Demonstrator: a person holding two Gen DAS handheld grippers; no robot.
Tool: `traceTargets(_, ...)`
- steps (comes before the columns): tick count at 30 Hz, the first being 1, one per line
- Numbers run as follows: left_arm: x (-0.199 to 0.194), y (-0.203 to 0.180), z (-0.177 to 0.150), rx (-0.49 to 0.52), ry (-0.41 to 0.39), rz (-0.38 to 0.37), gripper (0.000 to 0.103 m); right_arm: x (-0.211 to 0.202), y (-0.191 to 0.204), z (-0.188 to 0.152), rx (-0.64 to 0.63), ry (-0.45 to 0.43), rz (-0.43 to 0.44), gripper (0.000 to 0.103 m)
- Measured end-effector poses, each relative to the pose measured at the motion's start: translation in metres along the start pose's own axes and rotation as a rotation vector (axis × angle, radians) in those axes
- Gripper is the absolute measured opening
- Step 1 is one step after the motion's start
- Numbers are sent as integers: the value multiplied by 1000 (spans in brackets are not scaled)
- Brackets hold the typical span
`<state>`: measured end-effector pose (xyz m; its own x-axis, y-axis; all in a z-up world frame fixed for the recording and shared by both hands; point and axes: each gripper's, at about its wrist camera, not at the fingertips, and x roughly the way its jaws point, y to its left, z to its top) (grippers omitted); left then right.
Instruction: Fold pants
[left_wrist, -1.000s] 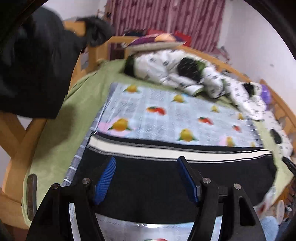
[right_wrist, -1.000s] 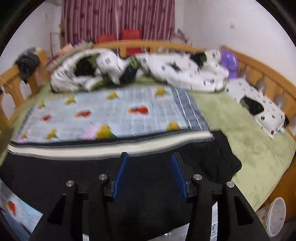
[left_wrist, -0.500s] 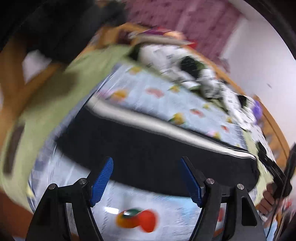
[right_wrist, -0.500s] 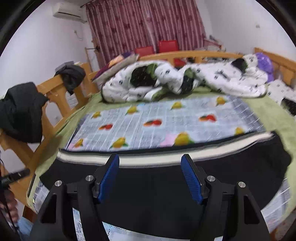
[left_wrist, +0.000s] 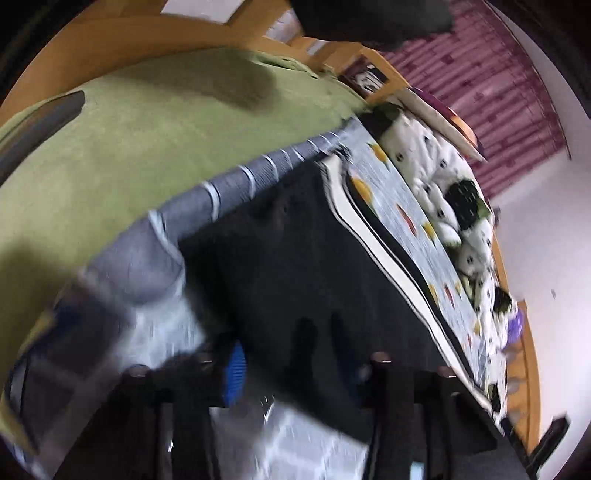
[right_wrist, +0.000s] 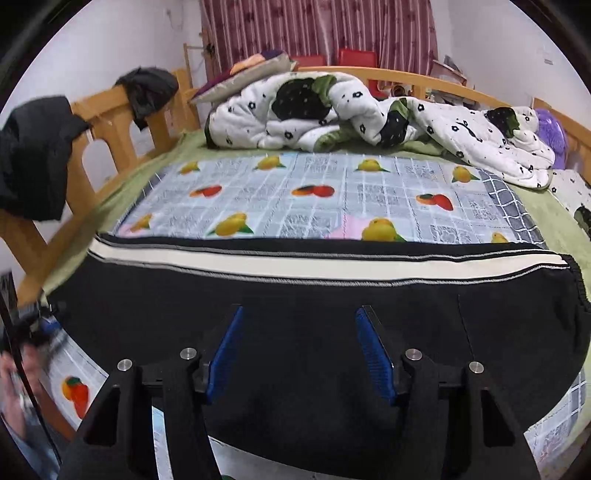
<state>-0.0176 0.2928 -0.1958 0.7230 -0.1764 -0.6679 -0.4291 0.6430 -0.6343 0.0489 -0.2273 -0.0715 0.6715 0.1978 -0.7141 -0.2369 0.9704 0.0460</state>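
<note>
Black pants (right_wrist: 303, 295) with a white side stripe lie flat and folded lengthwise across the near part of the fruit-print sheet (right_wrist: 314, 195). My right gripper (right_wrist: 299, 347) is open and empty, hovering over the middle of the pants. My left gripper (left_wrist: 295, 369) is open and empty, tilted, over the left end of the pants (left_wrist: 295, 266); the view is blurred by motion. The left gripper also shows at the pants' left end in the right wrist view (right_wrist: 40, 325).
A white flowered quilt (right_wrist: 351, 110) is heaped at the bed's far side. Black clothes (right_wrist: 33, 155) hang on the wooden bed rail (right_wrist: 110, 122) at left. Green bedding (left_wrist: 147, 140) surrounds the sheet. A purple plush (right_wrist: 552, 129) sits far right.
My left gripper has swung left and tilted toward the pants' left end. My right gripper has pulled back and turned to face the pants squarely, its jaws wider than a second ago.
</note>
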Motion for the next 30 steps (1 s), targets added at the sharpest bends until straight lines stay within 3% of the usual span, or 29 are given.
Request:
traceTargets(5,13,8,14,-56,-9,-14,23,-4,-13,-11,7,22,-54,62)
traceTargets(9,9,-2,13,-20,-37,43,15,-15,-32,-17,51,28,-86,62)
traceTargets(13,-4,-62,2,249,-169,247,15,-35,-64,-27,109,3,-133,62)
traceTargets(18,-20,-156,-23,510,-248,273,8,-49,-102,-39,173,-10,-191,62)
traceTargets(22,-24,-254,-78,817,-312,296,8,-59,-139,-48,245,-24,-217,62)
traceTargets(25,-12,-322,-135,963,-253,182,8,-71,-164,-54,294,-55,-226,62)
traceTargets(30,34,-385,-240,1126,-157,107,8,-97,-208,-66,381,-125,-263,62)
